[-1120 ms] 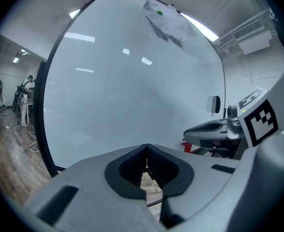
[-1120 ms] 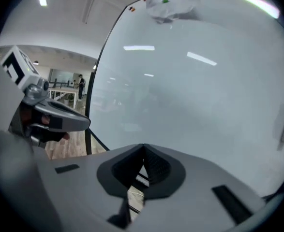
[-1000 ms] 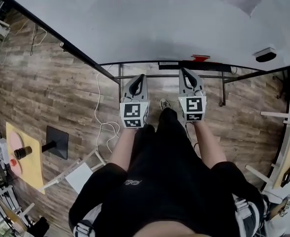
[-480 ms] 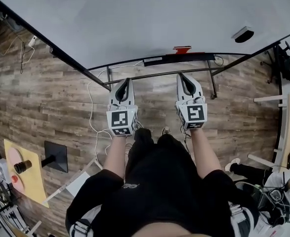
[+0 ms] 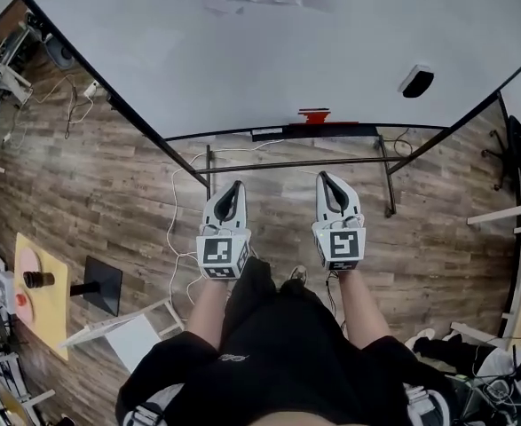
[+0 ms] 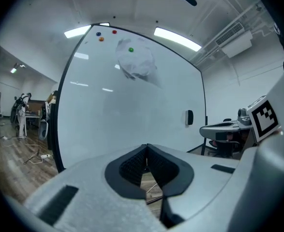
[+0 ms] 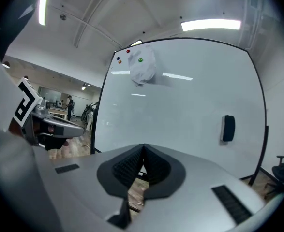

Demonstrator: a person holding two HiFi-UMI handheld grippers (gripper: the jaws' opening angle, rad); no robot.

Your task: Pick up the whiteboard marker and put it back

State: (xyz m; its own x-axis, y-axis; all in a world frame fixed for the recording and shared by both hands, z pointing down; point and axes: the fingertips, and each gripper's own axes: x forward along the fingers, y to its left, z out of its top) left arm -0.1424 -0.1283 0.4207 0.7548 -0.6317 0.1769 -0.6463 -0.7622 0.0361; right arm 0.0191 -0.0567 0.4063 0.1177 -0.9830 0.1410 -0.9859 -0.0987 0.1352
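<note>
Jaws pressed together and empty, the left gripper (image 5: 232,187) and right gripper (image 5: 326,179) point at the whiteboard (image 5: 269,51), apparently lined up to reach its tray (image 5: 353,130), where a red object, probably the whiteboard marker (image 5: 314,114), rests.

Bright ceiling strips, fisheye-warped edges

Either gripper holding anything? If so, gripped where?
Nothing is held. The left gripper and right gripper both have their jaws shut together with nothing between them.
</note>
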